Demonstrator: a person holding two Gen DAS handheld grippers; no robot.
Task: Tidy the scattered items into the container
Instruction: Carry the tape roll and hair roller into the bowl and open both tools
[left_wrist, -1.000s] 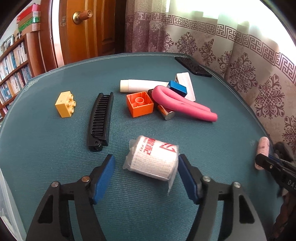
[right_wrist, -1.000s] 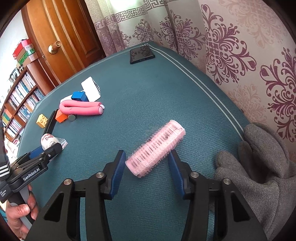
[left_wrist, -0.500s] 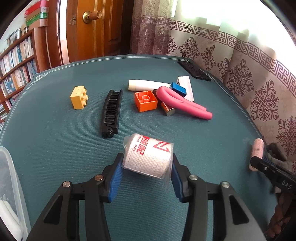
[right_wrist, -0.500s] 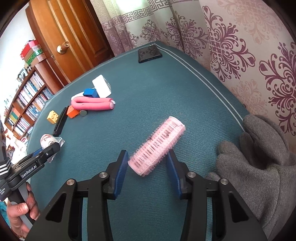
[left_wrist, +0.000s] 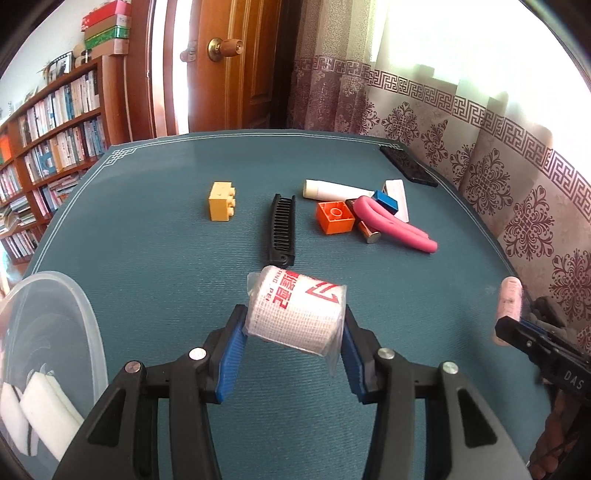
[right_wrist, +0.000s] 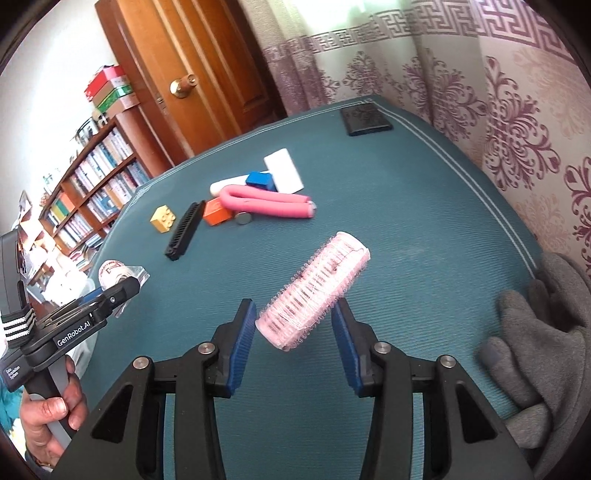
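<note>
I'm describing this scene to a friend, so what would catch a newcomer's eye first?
Two claws, each gripping something above the teal table: the left claw holds a wrapped white roll, the right claw a pink hair roller. Beyond them, a bright pile with a bent pink tube and orange brick lies near the table's far right side.

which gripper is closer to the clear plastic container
Left. The left gripper, shut on the bandage roll, is just right of the clear container; the right gripper, holding the pink hair roller, is farther right.
</note>
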